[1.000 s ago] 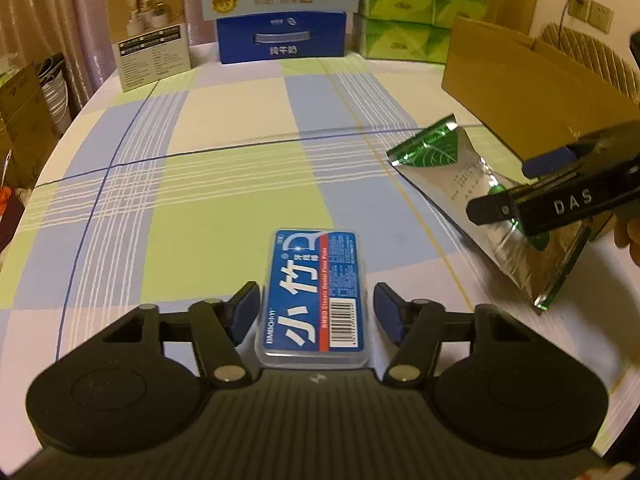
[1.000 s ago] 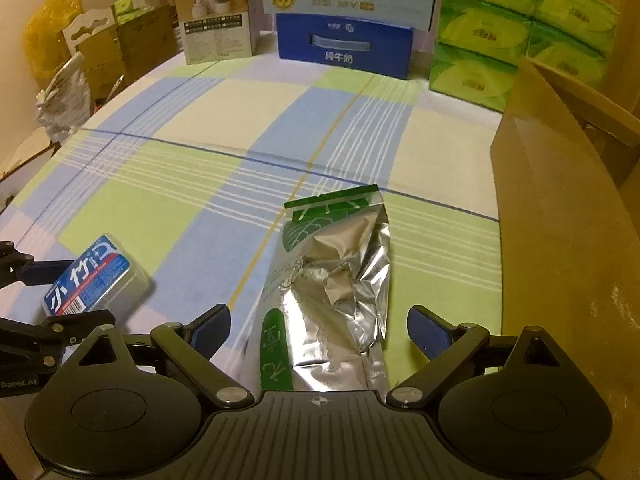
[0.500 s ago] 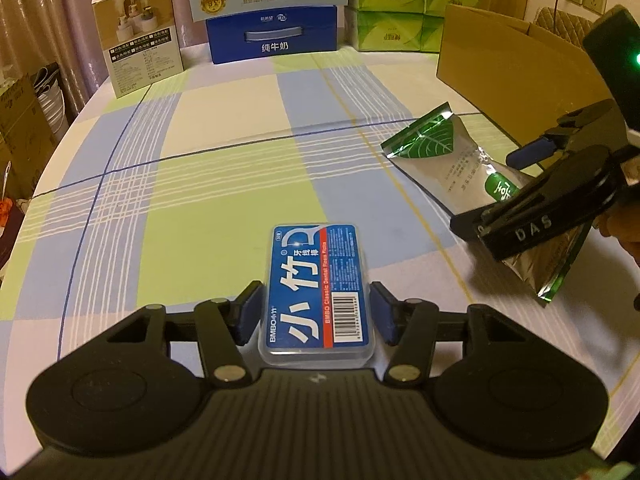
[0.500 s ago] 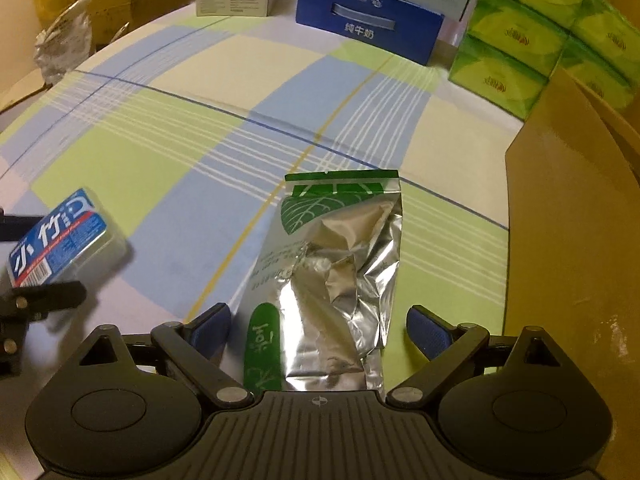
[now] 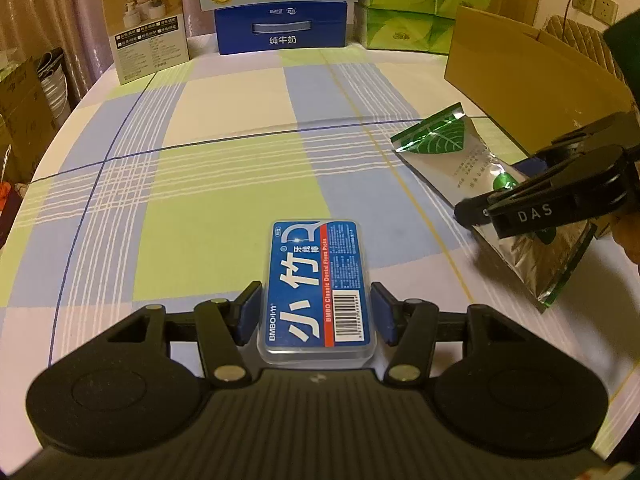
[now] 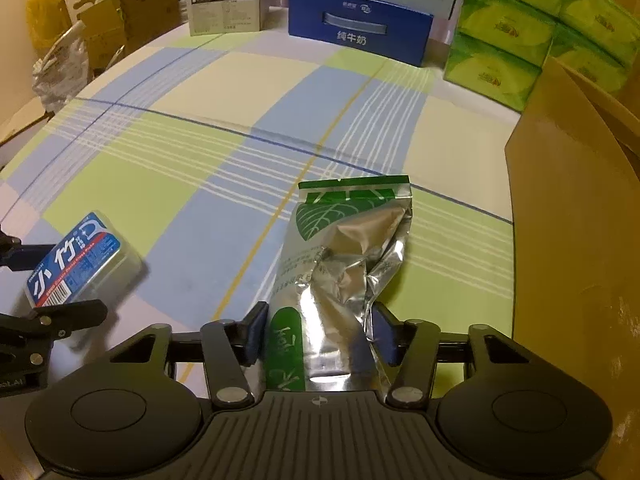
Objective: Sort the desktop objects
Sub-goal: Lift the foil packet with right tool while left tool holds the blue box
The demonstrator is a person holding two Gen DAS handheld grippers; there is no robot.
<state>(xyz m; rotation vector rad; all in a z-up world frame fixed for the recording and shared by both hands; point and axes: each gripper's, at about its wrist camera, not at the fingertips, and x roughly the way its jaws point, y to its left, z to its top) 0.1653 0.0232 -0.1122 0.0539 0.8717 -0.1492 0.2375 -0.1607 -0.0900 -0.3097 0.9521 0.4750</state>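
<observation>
My left gripper (image 5: 316, 312) is shut on a clear flat box of dental floss picks (image 5: 316, 284) with a blue label, its pads pressing both long sides. The box (image 6: 74, 264) also shows at the left of the right wrist view, raised a little off the checked tablecloth. My right gripper (image 6: 320, 334) is shut on the near end of a silver and green foil pouch (image 6: 344, 264), which crumples between the pads. The pouch (image 5: 472, 164) and right gripper (image 5: 560, 200) show at the right of the left wrist view.
An open cardboard box (image 6: 580, 240) stands at the right, close beside the pouch. At the table's far edge stand a blue milk carton (image 5: 282, 26), green tissue packs (image 6: 532, 36) and a small beige product box (image 5: 146, 20). Checked tablecloth (image 5: 224, 128) lies between.
Both grippers closed: the left one's pads came in onto the floss box, and the right one's went from wide open to pinching the pouch. The floss box now sits slightly lifted.
</observation>
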